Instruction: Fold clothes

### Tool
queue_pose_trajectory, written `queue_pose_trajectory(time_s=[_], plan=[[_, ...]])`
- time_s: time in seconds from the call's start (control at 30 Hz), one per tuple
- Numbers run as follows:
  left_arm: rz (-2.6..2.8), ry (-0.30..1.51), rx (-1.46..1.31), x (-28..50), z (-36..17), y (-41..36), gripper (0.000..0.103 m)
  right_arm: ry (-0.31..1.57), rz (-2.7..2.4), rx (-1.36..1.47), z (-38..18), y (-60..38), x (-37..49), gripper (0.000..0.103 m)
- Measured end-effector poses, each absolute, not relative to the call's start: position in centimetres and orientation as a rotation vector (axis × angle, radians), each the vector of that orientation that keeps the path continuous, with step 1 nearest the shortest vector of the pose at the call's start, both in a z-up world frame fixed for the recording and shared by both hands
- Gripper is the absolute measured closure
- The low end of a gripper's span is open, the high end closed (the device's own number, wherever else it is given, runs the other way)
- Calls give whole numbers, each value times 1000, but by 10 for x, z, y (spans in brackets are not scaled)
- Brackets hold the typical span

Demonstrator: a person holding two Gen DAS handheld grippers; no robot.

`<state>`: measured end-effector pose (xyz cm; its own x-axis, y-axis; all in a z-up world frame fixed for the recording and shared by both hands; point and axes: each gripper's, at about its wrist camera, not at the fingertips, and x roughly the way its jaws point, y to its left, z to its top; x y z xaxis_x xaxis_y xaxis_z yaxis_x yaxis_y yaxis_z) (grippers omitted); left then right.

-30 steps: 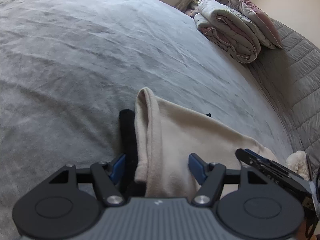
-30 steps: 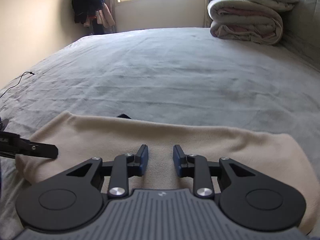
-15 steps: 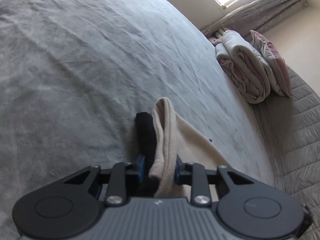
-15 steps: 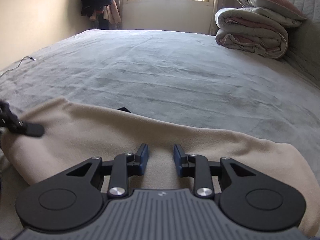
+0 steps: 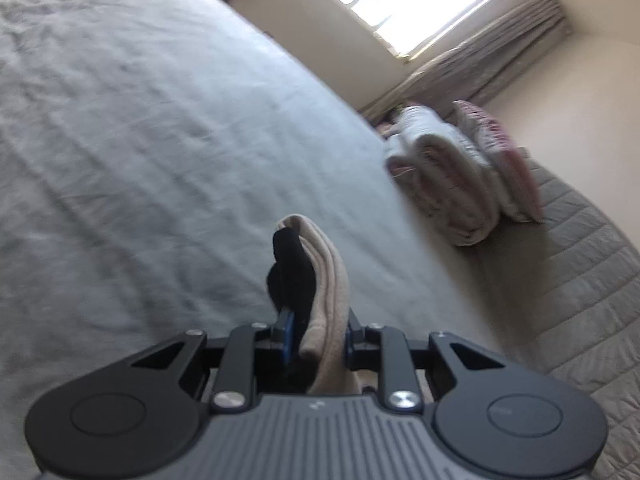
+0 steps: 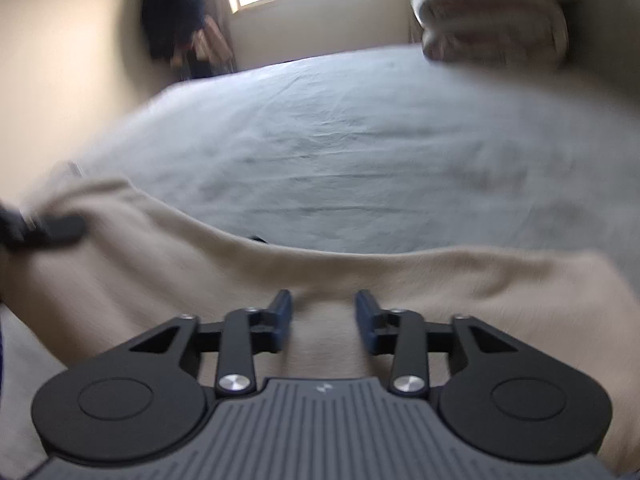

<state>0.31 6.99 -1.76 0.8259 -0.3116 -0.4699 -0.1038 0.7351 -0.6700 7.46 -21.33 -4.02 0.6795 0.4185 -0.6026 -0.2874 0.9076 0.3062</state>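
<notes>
A beige fleece garment (image 5: 326,264) with a black piece (image 5: 292,272) against its left side stands up out of my left gripper (image 5: 318,328). The jaws are closing and the pads press on this bunched edge, which is lifted off the grey bed. In the right wrist view the same garment (image 6: 200,272) stretches across the bed, its left end raised. My right gripper (image 6: 324,308) sits over its near middle. Its jaws are opening, with cloth below the gap and nothing pinched. A finger of the left gripper (image 6: 48,228) shows at the left edge.
The grey bed cover (image 5: 160,140) spreads wide beyond the garment. A folded duvet stack (image 5: 452,184) and a pink pillow (image 5: 504,152) lie against the quilted headboard (image 5: 580,260). Dark clothes (image 6: 176,12) hang beside the window on the far wall.
My left gripper went from wide open around the garment's edge to pinching it, then rose and tilted with it. The right gripper's jaws have spread apart, and the garment's left end has lifted.
</notes>
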Motion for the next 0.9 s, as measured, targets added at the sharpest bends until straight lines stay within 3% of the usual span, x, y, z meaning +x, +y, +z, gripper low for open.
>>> queue_pose_trajectory(time_s=[0.33, 0.6, 0.8, 0.9], plan=[[-376, 516, -795, 8, -22, 21, 78, 862, 453, 804, -42, -280, 79, 51], [-511, 577, -914, 22, -49, 8, 62, 832, 494, 1270, -56, -326, 75, 39], [-570, 622, -943, 25, -60, 2, 47, 809, 544, 1302, -46, -325, 75, 36], [-611, 655, -922, 28, -64, -5, 45, 817, 585, 1298, -40, -318, 77, 35]])
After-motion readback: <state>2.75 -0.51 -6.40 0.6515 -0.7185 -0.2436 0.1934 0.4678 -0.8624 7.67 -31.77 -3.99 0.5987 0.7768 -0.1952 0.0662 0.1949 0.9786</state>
